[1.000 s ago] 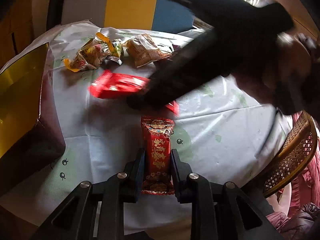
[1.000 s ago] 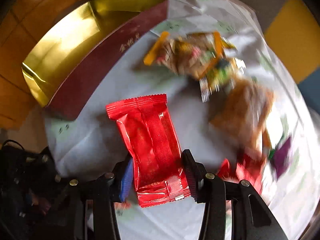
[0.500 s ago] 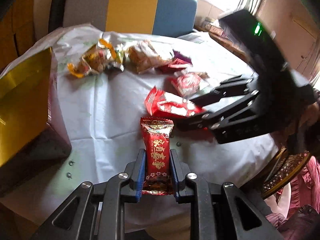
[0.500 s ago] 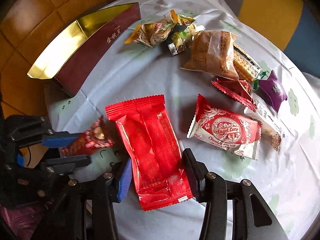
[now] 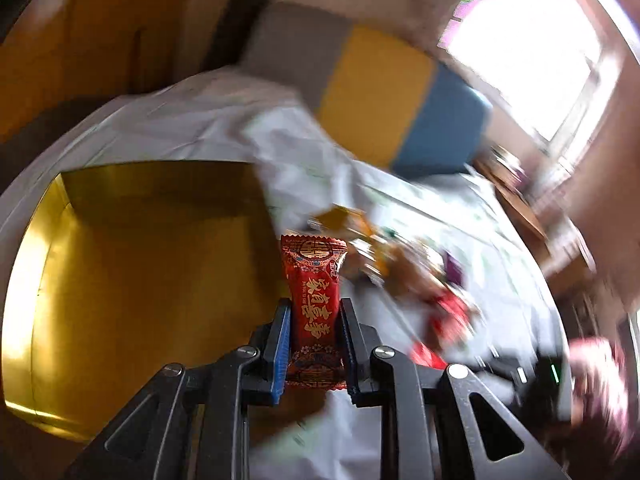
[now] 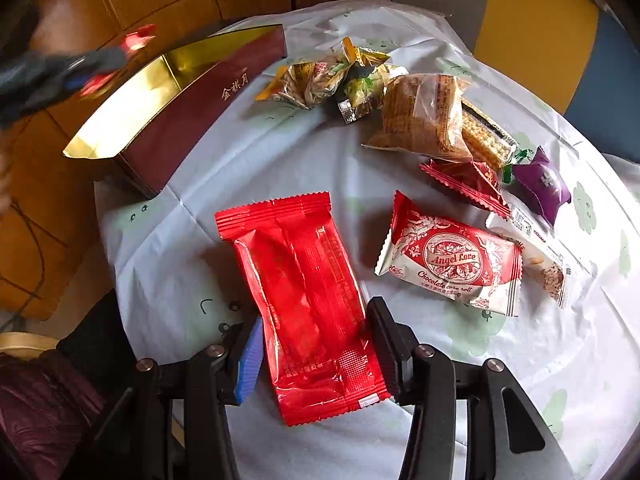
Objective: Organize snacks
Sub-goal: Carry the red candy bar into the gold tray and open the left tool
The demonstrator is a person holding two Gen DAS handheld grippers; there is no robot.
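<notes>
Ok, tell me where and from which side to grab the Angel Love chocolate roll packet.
Grip the Angel Love packet across its short width at the puffed middle, coming from above with the fingers straddling its long edges. It lies flat on the tablecloth, long axis running left to right, so the crimped ends are thin and floppy. Its right end touches a clear wrapper; the left half looks freer.

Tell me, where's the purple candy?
In the right wrist view, the purple candy lies at the table's right side, beside the cracker packet and a dark red wrapper.
</notes>
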